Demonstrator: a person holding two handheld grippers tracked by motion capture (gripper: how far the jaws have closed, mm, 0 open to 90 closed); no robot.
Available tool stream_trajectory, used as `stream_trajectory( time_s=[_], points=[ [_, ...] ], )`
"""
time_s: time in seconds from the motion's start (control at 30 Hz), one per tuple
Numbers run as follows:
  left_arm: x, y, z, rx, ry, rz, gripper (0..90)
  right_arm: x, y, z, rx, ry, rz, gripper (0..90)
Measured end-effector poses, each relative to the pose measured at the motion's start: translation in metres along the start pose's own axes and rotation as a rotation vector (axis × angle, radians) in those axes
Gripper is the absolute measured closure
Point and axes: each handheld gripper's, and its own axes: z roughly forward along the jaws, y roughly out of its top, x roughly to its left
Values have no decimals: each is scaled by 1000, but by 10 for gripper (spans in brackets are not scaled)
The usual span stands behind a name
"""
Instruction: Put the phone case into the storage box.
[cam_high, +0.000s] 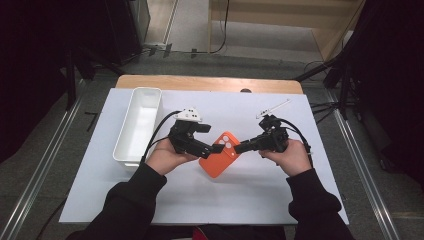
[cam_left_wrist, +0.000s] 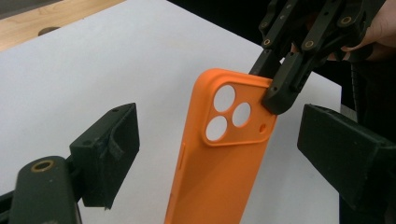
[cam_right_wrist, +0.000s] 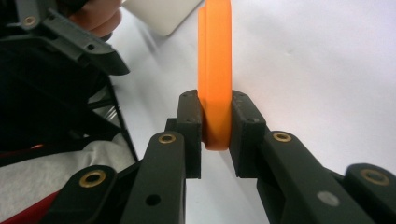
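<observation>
An orange phone case (cam_high: 220, 160) with three round camera holes is held up over the white sheet in the middle of the high view. My right gripper (cam_high: 240, 148) is shut on the corner of the case nearest the camera holes. In the right gripper view both pads of the right gripper (cam_right_wrist: 215, 133) press on the edge of the case (cam_right_wrist: 215, 60). My left gripper (cam_left_wrist: 224, 149) stands open, its jaws wide on either side of the case (cam_left_wrist: 224, 186) and not touching it. The right gripper (cam_left_wrist: 285, 91) pinches the case's top corner in the left gripper view.
A long white tray (cam_high: 140, 125) stands at the left of the white sheet (cam_high: 250, 195). A small white object (cam_high: 274, 107) lies at the back right. The wooden table edge (cam_high: 210, 82) runs along the back, with dark stands and rails beside the table.
</observation>
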Motion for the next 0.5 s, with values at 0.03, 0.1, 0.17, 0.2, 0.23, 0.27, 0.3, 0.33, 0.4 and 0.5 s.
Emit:
stream_trajectory(
  time_s=[0.03, 0.1, 0.17, 0.2, 0.23, 0.27, 0.3, 0.33, 0.4, 0.5],
  points=[
    [0, 0, 1, 1, 1, 1, 131, 1, 0, -1, -3, -17, 3, 752],
    [0, 0, 2, 1, 6, 1, 131, 1, 1, -3, -10, -26, 18, 752],
    [0, 0, 2, -3, 15, 8, 131, 0, 3, -4, -17, -21, 44, 752],
    [-1, 0, 3, -3, 22, 12, 131, 0, 3, -4, -19, -27, 49, 752],
    [-1, -1, 3, -3, 28, 15, 131, 0, 4, -4, -17, -29, 57, 752],
    [-2, -1, 4, -2, 42, 26, 131, 0, 4, -4, -18, -34, 60, 752],
    [-2, -1, 4, -2, 42, 26, 131, 0, 4, -4, -18, -34, 60, 752],
    [-3, -1, 5, 5, 50, 23, 131, 0, 5, -4, -19, -31, 73, 752],
    [-3, -2, 5, 2, 51, 15, 131, -1, 7, -4, -21, -26, 85, 752],
    [-3, -3, 5, -2, 55, 16, 130, -1, 10, -3, -21, -21, 105, 752]
  ],
)
